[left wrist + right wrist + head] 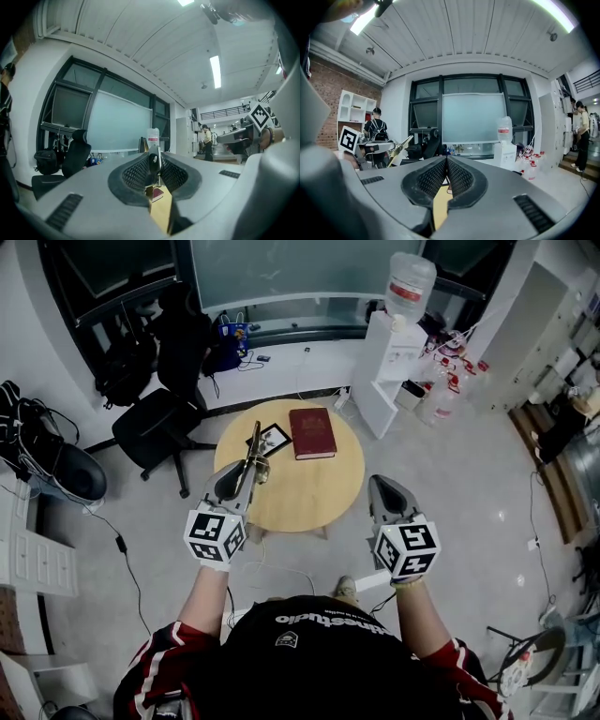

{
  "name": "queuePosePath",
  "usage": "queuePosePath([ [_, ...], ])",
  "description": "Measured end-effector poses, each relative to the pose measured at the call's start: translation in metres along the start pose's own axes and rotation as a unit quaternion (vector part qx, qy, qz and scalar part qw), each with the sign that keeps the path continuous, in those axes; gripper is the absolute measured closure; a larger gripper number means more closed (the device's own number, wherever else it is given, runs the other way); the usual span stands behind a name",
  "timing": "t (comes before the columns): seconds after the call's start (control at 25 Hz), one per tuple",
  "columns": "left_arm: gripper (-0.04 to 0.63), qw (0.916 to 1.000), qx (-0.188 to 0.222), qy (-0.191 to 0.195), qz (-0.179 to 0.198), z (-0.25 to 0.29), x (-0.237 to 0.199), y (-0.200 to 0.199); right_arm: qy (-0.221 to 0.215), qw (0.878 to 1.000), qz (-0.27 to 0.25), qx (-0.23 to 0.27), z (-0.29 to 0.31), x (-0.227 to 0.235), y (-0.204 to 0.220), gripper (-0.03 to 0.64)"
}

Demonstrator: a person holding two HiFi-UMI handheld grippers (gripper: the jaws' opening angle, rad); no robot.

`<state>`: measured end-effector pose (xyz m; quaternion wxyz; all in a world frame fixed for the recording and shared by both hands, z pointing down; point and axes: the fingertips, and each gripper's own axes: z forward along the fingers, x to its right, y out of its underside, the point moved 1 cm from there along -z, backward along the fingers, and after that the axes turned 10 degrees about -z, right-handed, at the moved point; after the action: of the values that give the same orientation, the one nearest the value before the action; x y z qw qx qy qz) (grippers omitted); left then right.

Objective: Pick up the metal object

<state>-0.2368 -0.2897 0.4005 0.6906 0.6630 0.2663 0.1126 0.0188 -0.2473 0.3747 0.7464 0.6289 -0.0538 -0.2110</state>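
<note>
The metal object (255, 442) is a long brass-coloured piece, held up over the left part of the round wooden table (300, 498). My left gripper (249, 468) is shut on its lower part. In the left gripper view the metal object (153, 161) stands upright, pinched between the ribbed pads (138, 171). My right gripper (378, 480) hangs at the table's right edge, shut with nothing in it. In the right gripper view its jaws meet at the tips (446, 160), and the metal object (401, 149) shows far left.
A red book (311, 432) and a small black frame (274, 438) lie on the table's far side. A black office chair (155, 427) stands to the left. A white water dispenser (394, 362) and several bottles (441, 395) stand to the right.
</note>
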Motion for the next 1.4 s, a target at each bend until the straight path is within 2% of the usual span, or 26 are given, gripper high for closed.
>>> queuePosePath([
  [0.24,0.526,0.9994,0.035,0.001,0.002,-0.018,0.005,-0.025,0.020,1.000,-0.005,0.019,-0.009,0.001,-0.013,0.588],
  [0.48,0.526,0.9986,0.052,0.001,0.009,-0.026,0.018,-0.040,0.037,0.999,-0.006,0.028,-0.019,0.011,-0.020,0.588],
  [1.4,0.526,0.9978,0.062,0.013,0.020,-0.036,0.031,-0.050,0.058,0.997,-0.012,0.043,-0.035,0.008,-0.019,0.589],
])
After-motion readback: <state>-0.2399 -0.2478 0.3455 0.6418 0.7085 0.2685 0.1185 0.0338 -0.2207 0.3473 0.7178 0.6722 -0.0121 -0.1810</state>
